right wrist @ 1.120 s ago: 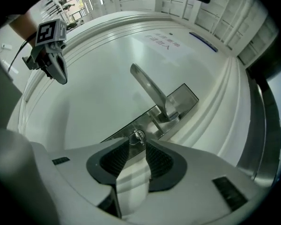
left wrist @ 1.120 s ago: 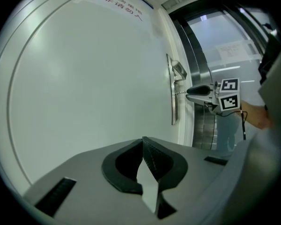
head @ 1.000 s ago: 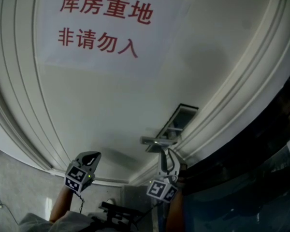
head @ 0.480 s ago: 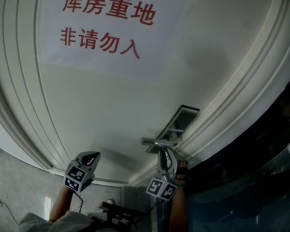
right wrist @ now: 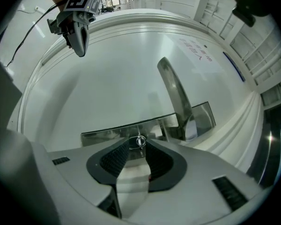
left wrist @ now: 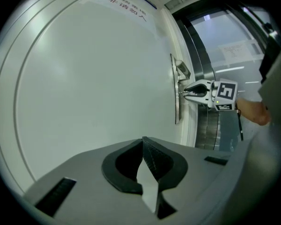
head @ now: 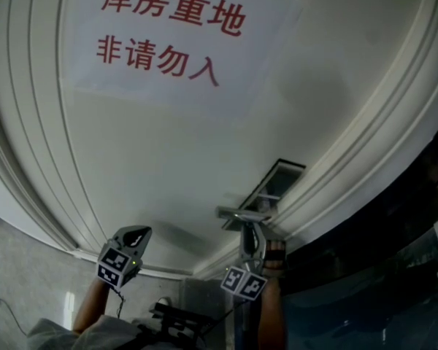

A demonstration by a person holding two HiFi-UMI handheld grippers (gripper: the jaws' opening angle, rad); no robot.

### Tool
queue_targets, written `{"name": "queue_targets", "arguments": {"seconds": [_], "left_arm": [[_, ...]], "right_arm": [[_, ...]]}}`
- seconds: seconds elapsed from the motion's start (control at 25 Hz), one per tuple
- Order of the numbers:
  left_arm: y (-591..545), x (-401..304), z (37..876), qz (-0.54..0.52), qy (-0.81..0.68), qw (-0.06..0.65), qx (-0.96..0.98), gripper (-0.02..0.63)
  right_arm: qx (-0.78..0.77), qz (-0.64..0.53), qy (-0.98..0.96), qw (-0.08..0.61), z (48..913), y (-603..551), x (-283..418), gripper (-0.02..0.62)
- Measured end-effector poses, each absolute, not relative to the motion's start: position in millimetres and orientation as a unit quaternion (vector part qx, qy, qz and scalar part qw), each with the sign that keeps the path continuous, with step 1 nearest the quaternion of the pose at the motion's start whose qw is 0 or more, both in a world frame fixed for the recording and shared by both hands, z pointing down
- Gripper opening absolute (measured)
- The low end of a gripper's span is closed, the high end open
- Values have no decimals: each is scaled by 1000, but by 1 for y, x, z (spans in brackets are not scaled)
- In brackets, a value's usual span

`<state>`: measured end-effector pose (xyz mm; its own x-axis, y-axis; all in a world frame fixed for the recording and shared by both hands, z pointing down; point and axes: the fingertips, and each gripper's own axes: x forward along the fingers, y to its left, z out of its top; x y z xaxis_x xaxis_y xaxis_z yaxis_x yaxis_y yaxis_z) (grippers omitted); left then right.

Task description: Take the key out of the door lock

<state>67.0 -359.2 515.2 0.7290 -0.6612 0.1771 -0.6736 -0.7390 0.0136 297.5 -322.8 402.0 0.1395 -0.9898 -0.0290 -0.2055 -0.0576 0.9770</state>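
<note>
A small metal key (right wrist: 139, 142) sticks out of the steel lock plate (right wrist: 103, 134) on a white door (head: 168, 166), just below the lever handle (right wrist: 173, 93). My right gripper (right wrist: 139, 144) is pressed up to the plate, and its jaws close in on the key from both sides. In the head view, the right gripper (head: 252, 232) points up under the handle (head: 241, 215). My left gripper (head: 135, 233) hangs off to the left, away from the door; it is shut and holds nothing. The left gripper view shows the right gripper (left wrist: 185, 92) at the plate (left wrist: 176, 102).
A white paper sign (head: 168, 42) with red characters is stuck high on the door. The moulded door frame (head: 350, 173) runs along the lock side, with dark glass panels (head: 394, 268) beyond it. A dark object (head: 179, 316) lies low near the floor.
The right gripper stays at the lock below the handle and its forearm has come further into view. The left gripper has barely moved.
</note>
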Motion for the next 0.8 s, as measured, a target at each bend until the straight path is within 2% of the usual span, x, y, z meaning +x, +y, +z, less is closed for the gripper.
{"name": "queue_targets", "arguments": {"seconds": [0.32, 0.52, 0.8], "left_arm": [[-361, 66, 518, 78, -361, 44, 928, 5], [-362, 67, 518, 77, -360, 44, 929, 5], [-363, 67, 518, 77, -359, 43, 929, 5]], "right_arm": [[578, -429, -491, 491, 406, -324, 299, 116], [581, -444, -475, 490, 400, -324, 300, 50], [577, -455, -460, 498, 399, -324, 301, 28]]}}
